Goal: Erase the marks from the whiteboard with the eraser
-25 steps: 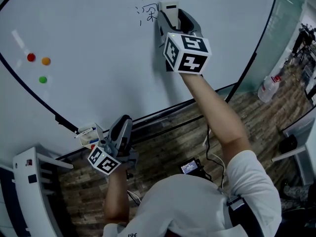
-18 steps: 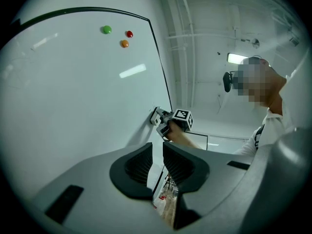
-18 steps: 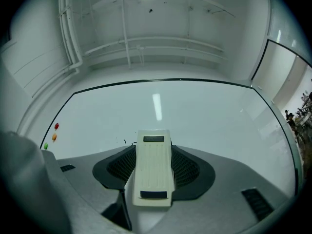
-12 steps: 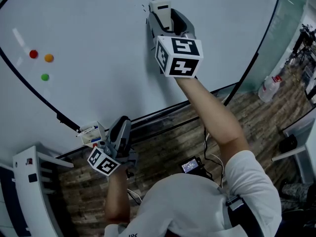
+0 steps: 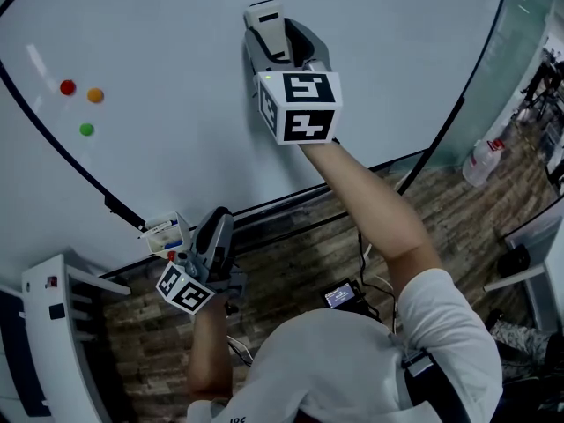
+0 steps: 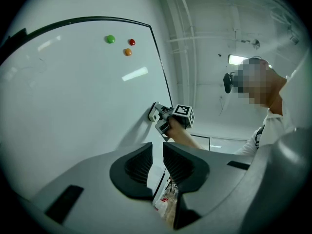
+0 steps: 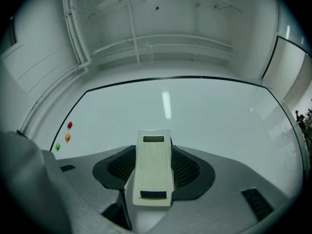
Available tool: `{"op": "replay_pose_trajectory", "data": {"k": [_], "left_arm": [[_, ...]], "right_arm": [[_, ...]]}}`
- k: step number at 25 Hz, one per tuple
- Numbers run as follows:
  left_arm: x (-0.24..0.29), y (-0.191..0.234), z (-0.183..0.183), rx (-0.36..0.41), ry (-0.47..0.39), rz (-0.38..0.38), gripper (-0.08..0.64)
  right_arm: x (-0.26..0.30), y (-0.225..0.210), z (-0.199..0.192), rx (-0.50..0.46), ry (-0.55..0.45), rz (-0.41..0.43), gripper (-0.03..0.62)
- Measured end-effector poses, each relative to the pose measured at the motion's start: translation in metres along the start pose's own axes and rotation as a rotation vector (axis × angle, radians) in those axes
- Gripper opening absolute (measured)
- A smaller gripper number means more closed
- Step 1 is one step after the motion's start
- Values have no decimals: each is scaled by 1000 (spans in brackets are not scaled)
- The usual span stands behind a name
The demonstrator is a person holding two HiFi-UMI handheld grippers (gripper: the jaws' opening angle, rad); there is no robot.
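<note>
My right gripper [image 5: 267, 26] is shut on a white eraser [image 5: 264, 14] and holds it flat against the whiteboard [image 5: 159, 60], near the board's upper middle. No written marks show around the eraser. In the right gripper view the eraser [image 7: 153, 167] sits lengthwise between the jaws, with the bare board [image 7: 204, 111] ahead. My left gripper [image 5: 218, 223] hangs low by the board's bottom edge, shut on nothing. In the left gripper view its jaws [image 6: 157, 162] nearly touch, and the right gripper [image 6: 168, 118] shows with the eraser [image 6: 154, 112] on the board.
Red [image 5: 68, 87], orange [image 5: 95, 96] and green [image 5: 86, 129] magnets sit at the board's left. A small box of markers [image 5: 166, 233] rests on the ledge beside the left gripper. A white rack [image 5: 62, 342] stands lower left, a bottle [image 5: 483, 161] on the wooden floor at right.
The right gripper has slid the eraser left across the black writing, which no longer shows. The left gripper has stayed put.
</note>
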State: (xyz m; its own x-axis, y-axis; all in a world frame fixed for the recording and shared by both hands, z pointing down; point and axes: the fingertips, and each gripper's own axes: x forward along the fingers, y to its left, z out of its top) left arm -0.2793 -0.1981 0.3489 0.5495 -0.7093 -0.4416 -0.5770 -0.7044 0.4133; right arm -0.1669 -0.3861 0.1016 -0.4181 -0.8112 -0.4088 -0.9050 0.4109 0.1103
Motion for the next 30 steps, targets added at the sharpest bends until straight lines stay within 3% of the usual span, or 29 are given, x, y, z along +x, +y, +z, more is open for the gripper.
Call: {"op": "replay_pose_trajectory", "data": {"k": [7, 14, 19, 26, 30], "left_arm": [[-6, -4, 0, -1, -10, 9, 56], [-16, 1, 2, -5, -22, 30, 55], [-21, -1, 1, -10, -23, 38, 55], [-33, 0, 1, -6, -26, 74, 56], [-40, 1, 3, -3, -31, 90, 56]], "right_arm": [[3, 38, 0, -25, 24, 93, 244], [6, 54, -5, -30, 35, 107, 244], [6, 96, -18, -83, 76, 235, 244], [-5, 146, -38, -83, 146, 415, 244], [-21, 169, -34, -109, 131, 508, 244]]}}
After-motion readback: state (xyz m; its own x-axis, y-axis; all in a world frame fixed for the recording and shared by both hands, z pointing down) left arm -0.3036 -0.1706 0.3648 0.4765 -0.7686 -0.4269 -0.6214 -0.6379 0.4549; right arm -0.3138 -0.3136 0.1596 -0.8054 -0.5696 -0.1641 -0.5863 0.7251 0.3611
